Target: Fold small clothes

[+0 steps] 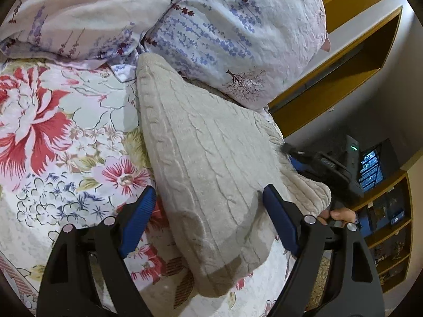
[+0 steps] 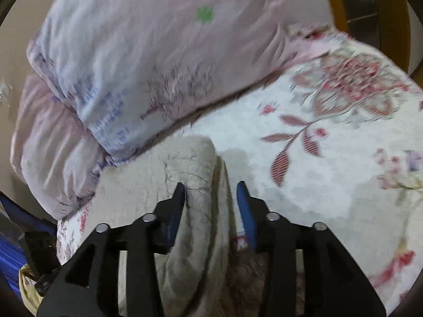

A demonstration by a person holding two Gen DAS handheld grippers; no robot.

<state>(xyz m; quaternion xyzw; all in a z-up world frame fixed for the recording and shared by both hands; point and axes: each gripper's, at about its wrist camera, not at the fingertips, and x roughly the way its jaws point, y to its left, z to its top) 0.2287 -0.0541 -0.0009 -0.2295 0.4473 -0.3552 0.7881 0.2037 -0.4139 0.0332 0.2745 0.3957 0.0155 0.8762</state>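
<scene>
A beige cable-knit sweater (image 1: 201, 158) lies on the flowered bedsheet (image 1: 53, 132), its far end under a pillow. My left gripper (image 1: 208, 195) is open, its blue pads on either side of the sweater's near part, just above it. In the left wrist view my right gripper (image 1: 325, 169) is at the sweater's right edge by a ribbed cuff (image 1: 312, 195). In the blurred right wrist view, my right gripper (image 2: 211, 189) is open, with a bunched fold of the sweater (image 2: 198, 185) between its fingers.
Two lavender-print pillows (image 1: 224, 31) (image 1: 66, 13) lie at the head of the bed, also in the right wrist view (image 2: 148, 60). Yellow wooden shelves (image 1: 388, 227) and a wall ledge (image 1: 343, 60) stand to the right of the bed.
</scene>
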